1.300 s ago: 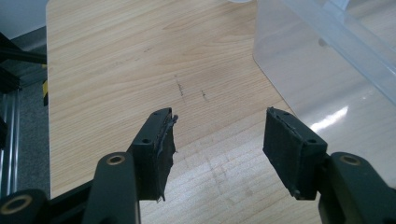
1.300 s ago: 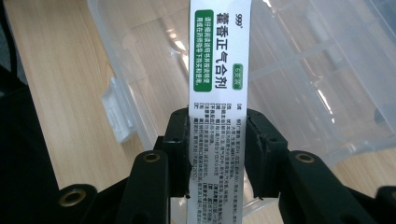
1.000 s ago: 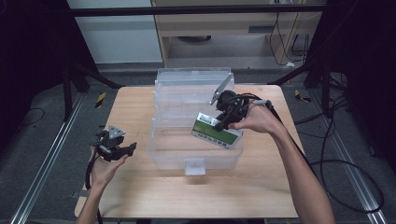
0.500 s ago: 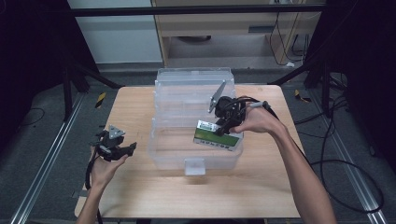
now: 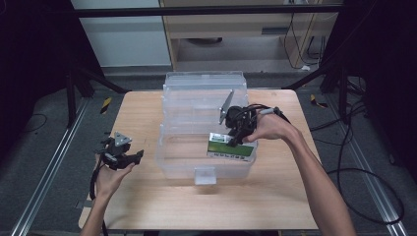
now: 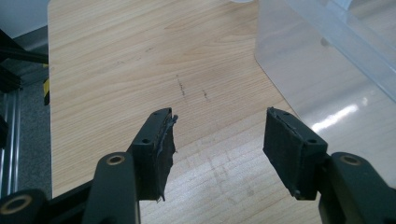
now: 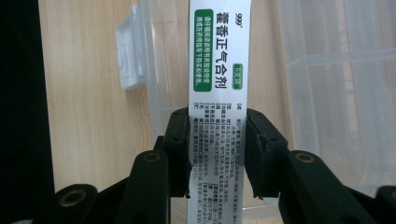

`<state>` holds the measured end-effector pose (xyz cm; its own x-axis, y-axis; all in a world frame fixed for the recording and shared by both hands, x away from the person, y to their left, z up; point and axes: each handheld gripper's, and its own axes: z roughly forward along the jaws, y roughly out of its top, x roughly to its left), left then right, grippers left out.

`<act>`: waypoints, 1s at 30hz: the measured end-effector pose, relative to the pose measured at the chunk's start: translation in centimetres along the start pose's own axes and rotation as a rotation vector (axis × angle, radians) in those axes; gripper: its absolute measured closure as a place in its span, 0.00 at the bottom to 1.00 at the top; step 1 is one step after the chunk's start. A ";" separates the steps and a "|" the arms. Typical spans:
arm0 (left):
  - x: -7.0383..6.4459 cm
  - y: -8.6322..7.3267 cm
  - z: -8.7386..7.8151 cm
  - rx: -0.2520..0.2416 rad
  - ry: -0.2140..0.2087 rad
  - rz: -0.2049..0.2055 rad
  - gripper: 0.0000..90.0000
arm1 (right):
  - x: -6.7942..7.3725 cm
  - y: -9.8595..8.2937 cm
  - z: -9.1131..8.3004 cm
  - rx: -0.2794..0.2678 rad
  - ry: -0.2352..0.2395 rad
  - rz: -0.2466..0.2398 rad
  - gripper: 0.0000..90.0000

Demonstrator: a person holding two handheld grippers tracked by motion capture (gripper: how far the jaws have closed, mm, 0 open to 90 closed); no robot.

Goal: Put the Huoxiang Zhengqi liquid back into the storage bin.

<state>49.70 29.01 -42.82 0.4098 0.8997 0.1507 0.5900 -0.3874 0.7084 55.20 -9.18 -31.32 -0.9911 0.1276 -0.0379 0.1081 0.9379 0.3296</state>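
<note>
At the centre of the high view, the right gripper (image 5: 235, 139) is clamped on a white-and-green box (image 5: 231, 146) and holds it over the near right part of the clear bin (image 5: 172, 147). The right gripper view shows both jaws pressed flat against the box's (image 7: 219, 70) long sides, gripping it near one end, so most of its length sticks out past the pads toward the bin's front wall and latch (image 7: 130, 51).

The step in hand looks like setting the box down inside the bin (its lid stands open at the upper middle of the frame). To do it well, I would lower the box until its underside meets the bin floor before letting go; whether it already touches the floor I cannot tell. Because the grip sits near one end, the far end may sag or swing, so a slow, level descent seems wise. Keep the box clear of the front wall and the right wall, which lie close by, and spread the jaws only enough to free it, then lift straight up so the pads do not drag it askew.

At the lower left of the high view, the left gripper (image 5: 119, 155) rests on the table (image 5: 275, 206), well apart from the bin, its jaws spread with nothing between them, as the left gripper (image 6: 217, 140) view confirms. It need not move.
</note>
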 end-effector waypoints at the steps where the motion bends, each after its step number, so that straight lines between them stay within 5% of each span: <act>1: 0.0 0.0 0.0 0.000 0.000 0.000 0.47 | 0.0 0.0 0.2 -0.001 0.005 -0.010 0.72; 30: -0.2 0.0 0.3 0.014 -0.004 0.007 0.47 | 1.0 -0.1 2.8 0.076 -0.001 -0.114 0.71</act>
<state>49.82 28.76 -43.10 0.4167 0.8960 0.1533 0.5966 -0.3968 0.6976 54.41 -8.25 -34.04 -0.9973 0.0191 -0.0715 0.0005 0.9679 0.2512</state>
